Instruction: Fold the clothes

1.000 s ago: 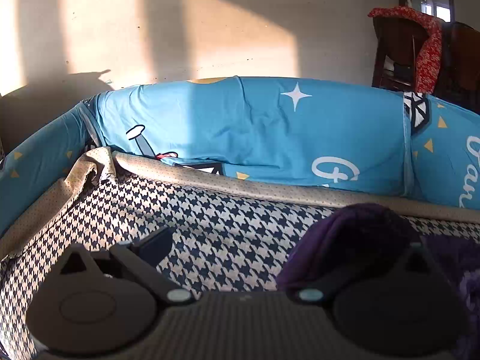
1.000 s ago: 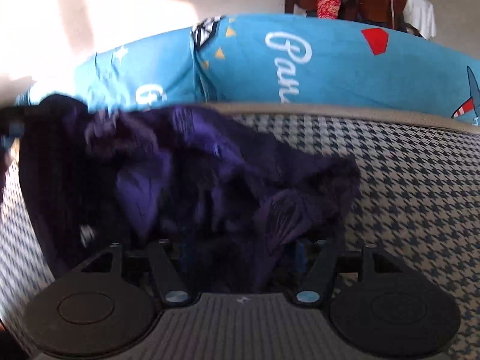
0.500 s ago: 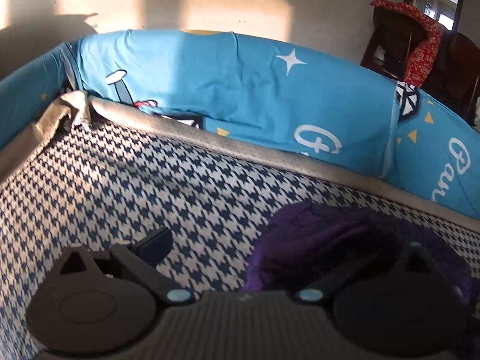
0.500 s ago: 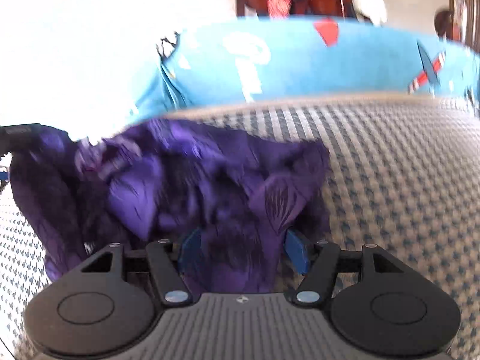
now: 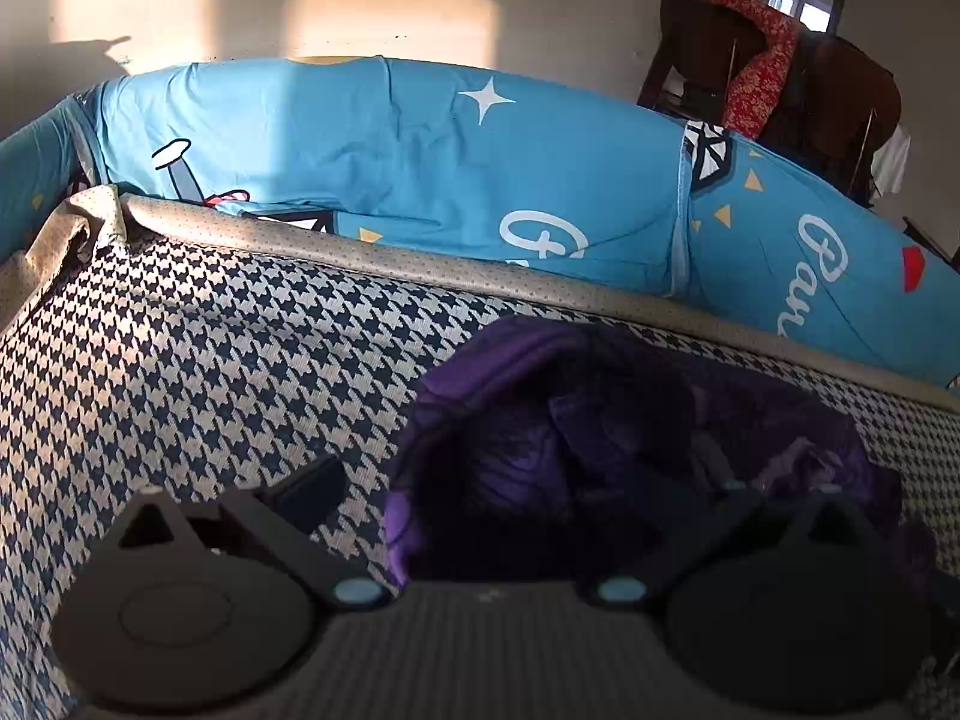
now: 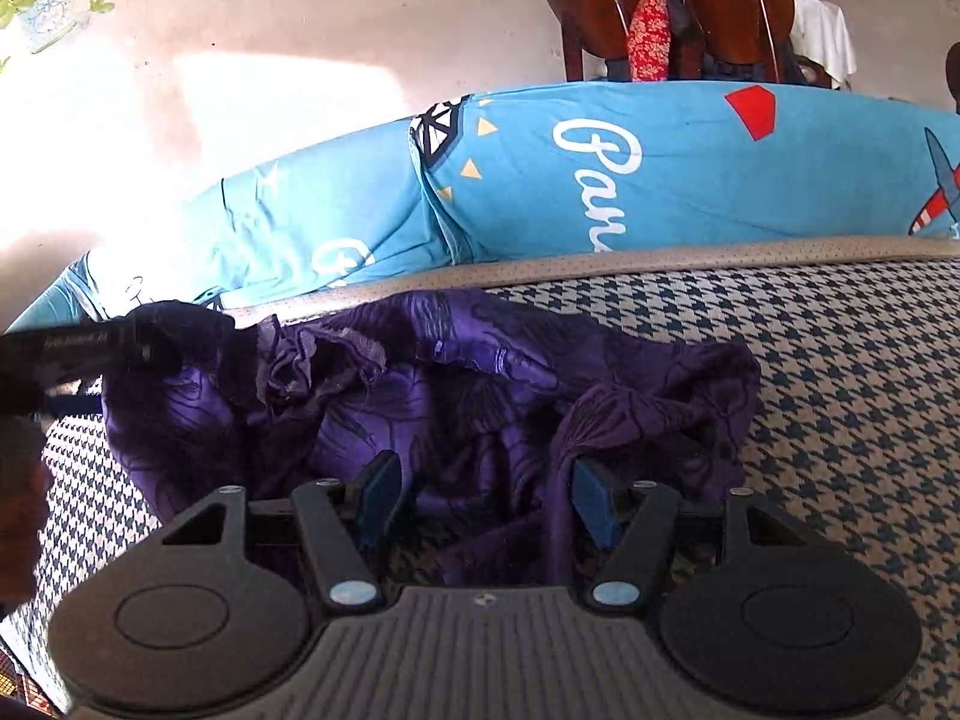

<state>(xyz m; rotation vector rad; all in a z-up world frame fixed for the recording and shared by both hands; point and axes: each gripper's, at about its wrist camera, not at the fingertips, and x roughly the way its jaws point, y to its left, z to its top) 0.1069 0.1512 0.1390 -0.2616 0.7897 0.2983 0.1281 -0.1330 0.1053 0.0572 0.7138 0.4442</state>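
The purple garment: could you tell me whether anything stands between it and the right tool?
Nothing visible does. The purple garment lies bunched on the houndstooth cover, and its near folds already reach between the open pads of the right tool.

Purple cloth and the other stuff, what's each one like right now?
Purple patterned fabric garment: crumpled, unfolded, lying on the houndstooth cover.
Left gripper: open, garment draped over one finger.
Right gripper: open, garment between its pads.
Red floral cloth: draped over a wooden chair.
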